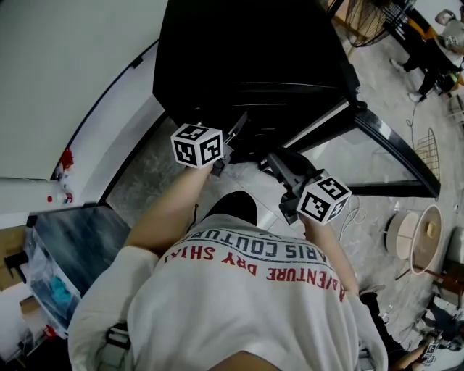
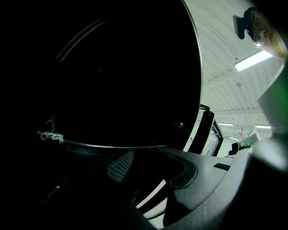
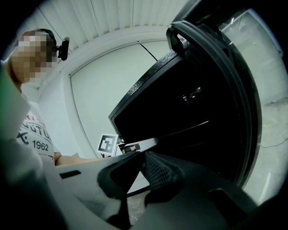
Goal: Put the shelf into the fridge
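Note:
The black fridge stands in front of me with its glass door swung open to the right. In the right gripper view the thin shelf shows edge-on, reaching toward the dark fridge interior. My right gripper is shut on the shelf's near edge. In the left gripper view the shelf's edge runs as a pale line across the dark interior, just above the jaws. My left gripper stands open, its textured pad apart from the other jaw. In the head view both grippers sit at the fridge opening.
A round wooden stool and a white cable are on the floor at the right. A dark-topped cabinet stands at the left by the white wall. A fan and a person are at the far right.

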`<state>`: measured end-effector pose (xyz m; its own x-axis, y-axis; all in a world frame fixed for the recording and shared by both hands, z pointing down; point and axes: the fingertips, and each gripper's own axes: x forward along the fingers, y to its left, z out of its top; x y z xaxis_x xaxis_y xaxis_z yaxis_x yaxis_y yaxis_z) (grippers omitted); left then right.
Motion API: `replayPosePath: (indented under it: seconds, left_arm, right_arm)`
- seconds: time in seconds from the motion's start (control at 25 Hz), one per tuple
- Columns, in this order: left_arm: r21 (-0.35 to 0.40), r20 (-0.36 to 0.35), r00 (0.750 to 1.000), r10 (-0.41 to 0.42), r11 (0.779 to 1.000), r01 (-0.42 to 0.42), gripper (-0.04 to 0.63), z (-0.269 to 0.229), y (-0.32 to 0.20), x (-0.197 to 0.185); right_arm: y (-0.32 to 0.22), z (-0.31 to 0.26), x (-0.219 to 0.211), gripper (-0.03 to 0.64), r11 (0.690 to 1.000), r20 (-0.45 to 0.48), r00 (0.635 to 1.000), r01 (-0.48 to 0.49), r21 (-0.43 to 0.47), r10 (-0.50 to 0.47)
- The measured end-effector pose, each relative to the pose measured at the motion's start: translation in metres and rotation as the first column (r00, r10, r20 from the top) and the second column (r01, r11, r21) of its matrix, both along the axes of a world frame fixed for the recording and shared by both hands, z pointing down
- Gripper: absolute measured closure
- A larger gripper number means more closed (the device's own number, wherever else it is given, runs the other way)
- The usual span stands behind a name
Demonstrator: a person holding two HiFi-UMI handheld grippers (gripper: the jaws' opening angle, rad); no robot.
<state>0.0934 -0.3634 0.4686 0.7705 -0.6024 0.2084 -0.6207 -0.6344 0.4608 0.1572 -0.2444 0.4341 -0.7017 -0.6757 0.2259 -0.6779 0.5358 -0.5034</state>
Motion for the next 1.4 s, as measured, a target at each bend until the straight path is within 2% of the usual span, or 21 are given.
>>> replayPosePath:
  seconds: [0.08,0.2,0.48,0.72,1.04,1.24,1.4]
  left_arm:
    - [-0.009,0.006,1.0,0.014,1.0,-0.014,0.437,-0.001,0.007,0.0]
    - [-0.028,-0.022,0.999,0.049,0.998,-0.05,0.437,-0.006,0.021,0.001]
    - [-0.027,-0.03,0.99,0.138,0.99,-0.139,0.439,-0.038,0.074,0.003]
    - [0.1,-0.014,0.968,0.251,0.963,-0.249,0.493,-0.105,0.12,0.009]
    - [0.189,0.024,0.947,0.32,0.929,-0.318,0.548,-0.164,0.155,0.011]
    - [0.222,0.052,0.938,0.343,0.912,-0.346,0.551,-0.181,0.163,0.015]
    - [0.208,0.056,0.93,0.363,0.907,-0.367,0.551,-0.184,0.165,0.018]
  right_arm:
    - [0.001,-0.005,0.003,0.574,1.0,-0.004,1.0,-0.006,0.013,0.006]
    - [0.004,-0.012,0.008,0.574,0.999,-0.019,1.0,-0.013,0.042,0.014]
    - [0.014,-0.044,0.015,0.577,0.992,-0.092,0.996,0.021,0.125,-0.009]
    - [0.028,-0.083,0.018,0.586,0.981,-0.116,0.992,0.065,0.181,-0.044]
    - [0.055,-0.122,0.011,0.591,0.958,-0.13,0.987,0.129,0.256,-0.098]
    - [0.058,-0.136,0.009,0.592,0.952,-0.12,0.988,0.126,0.28,-0.095]
    - [0.056,-0.141,0.005,0.594,0.952,-0.117,0.99,0.108,0.285,-0.077]
